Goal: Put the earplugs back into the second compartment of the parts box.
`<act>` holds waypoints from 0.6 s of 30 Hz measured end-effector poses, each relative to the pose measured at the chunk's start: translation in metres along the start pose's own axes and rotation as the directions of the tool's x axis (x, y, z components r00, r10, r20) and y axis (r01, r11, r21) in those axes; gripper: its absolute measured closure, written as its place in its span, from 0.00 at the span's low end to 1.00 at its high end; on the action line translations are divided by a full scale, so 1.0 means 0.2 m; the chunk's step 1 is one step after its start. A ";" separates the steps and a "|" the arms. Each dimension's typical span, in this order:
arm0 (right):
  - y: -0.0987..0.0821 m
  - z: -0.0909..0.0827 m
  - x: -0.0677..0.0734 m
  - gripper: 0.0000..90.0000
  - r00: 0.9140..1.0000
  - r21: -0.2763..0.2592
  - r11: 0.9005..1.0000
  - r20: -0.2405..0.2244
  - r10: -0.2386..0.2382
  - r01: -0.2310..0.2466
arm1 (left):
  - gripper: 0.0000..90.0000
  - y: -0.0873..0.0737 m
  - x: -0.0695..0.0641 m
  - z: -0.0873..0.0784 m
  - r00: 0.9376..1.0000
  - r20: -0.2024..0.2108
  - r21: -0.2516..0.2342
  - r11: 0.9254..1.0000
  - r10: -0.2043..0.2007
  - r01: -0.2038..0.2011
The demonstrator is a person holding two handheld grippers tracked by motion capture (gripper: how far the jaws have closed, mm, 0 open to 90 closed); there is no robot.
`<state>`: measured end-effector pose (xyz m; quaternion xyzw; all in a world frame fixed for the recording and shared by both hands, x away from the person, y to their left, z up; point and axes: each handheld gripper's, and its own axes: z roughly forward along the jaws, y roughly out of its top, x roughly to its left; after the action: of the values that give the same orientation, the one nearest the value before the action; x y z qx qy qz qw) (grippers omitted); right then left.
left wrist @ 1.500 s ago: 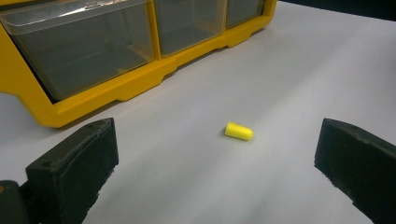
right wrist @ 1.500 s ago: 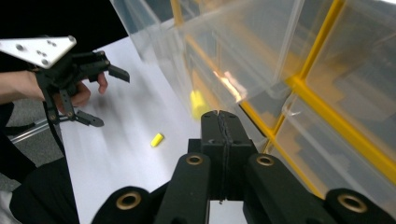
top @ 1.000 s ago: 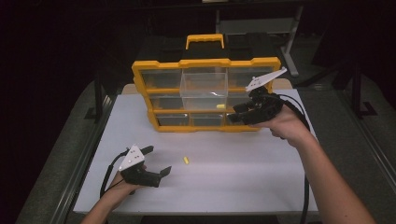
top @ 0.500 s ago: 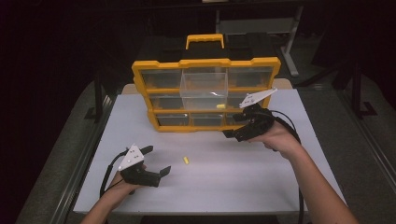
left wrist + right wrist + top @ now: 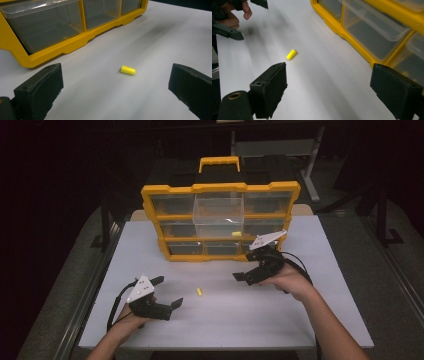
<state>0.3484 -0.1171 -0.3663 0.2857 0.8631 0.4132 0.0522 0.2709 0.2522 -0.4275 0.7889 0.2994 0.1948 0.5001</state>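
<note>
Resting at lower left, my left gripper [image 5: 167,295] holds its fingers wide apart and empty. Between both grippers the yellow earplug [image 5: 199,292] lies free on the white tabletop [image 5: 320,320]. My right gripper [image 5: 245,278], fingers just opening wide and empty, hovers before the yellow organizer [image 5: 220,187].

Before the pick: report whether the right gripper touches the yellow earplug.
Apart. In the right gripper view, bare white table lies between the open right gripper and the yellow earplug.
</note>
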 end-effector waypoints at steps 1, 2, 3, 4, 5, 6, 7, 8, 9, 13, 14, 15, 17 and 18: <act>-0.01 0.01 0.01 0.14 1.000 0.004 1.000 -0.005 0.003 -0.003 | 0.00 0.00 0.00 0.00 1.000 -0.001 0.000 1.000 -0.001 0.001; -0.01 0.03 0.01 0.14 1.000 0.005 1.000 -0.010 0.004 -0.004 | 0.00 0.00 0.00 0.00 1.000 -0.001 -0.001 1.000 -0.001 0.001; -0.02 0.05 0.01 0.14 1.000 0.008 1.000 -0.012 0.005 -0.005 | 0.00 0.00 0.00 0.00 1.000 -0.001 -0.001 1.000 0.000 0.000; -0.02 0.06 0.02 0.14 1.000 0.009 1.000 -0.011 0.004 -0.004 | 0.00 0.00 0.00 0.00 1.000 -0.001 -0.001 1.000 0.000 0.000; -0.03 0.08 0.03 0.14 1.000 0.009 1.000 -0.013 0.002 -0.002 | 0.00 0.00 0.00 0.00 1.000 -0.001 -0.001 1.000 0.000 0.000; -0.03 0.09 0.03 0.14 1.000 0.009 1.000 -0.018 0.004 -0.004 | 0.00 0.00 0.00 0.00 1.000 0.000 -0.001 1.000 0.000 0.000; -0.03 0.11 0.04 0.14 1.000 0.010 1.000 -0.021 -0.001 0.001 | 0.00 0.00 0.00 0.00 1.000 0.000 -0.001 1.000 0.001 -0.001; -0.03 0.12 0.04 0.14 1.000 0.015 1.000 -0.024 0.002 -0.002 | 0.00 0.00 0.00 0.00 1.000 -0.001 -0.002 1.000 0.000 0.000; -0.03 0.13 0.05 0.14 1.000 0.015 1.000 -0.027 -0.001 0.002 | 0.00 0.00 0.00 0.00 1.000 0.000 -0.001 1.000 0.000 0.000; -0.03 0.18 0.07 0.14 0.999 0.024 1.000 -0.041 -0.004 0.005 | 0.00 0.00 0.00 0.00 1.000 0.000 -0.001 1.000 0.000 0.000; -0.03 0.20 0.07 0.14 0.999 0.025 1.000 -0.042 -0.004 0.005 | 0.00 0.00 0.01 0.00 1.000 -0.001 -0.001 1.000 0.000 0.000; -0.03 0.21 0.08 0.14 0.999 0.028 1.000 -0.041 -0.003 0.005 | 0.00 0.00 0.01 0.00 1.000 -0.001 0.000 1.000 0.000 0.000; -0.03 0.24 0.09 0.14 0.999 0.032 0.999 -0.047 -0.013 0.014 | 0.00 0.00 0.01 0.00 1.000 -0.001 0.001 1.000 0.001 -0.001; -0.02 0.25 0.10 0.14 0.999 0.035 0.999 -0.050 -0.012 0.014 | 0.00 0.00 0.01 -0.01 1.000 -0.001 0.002 1.000 0.001 -0.001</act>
<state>0.3459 -0.0745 -0.3998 0.2704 0.8731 0.4047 0.0283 0.2716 0.2545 -0.4277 0.7895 0.2994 0.1953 0.4988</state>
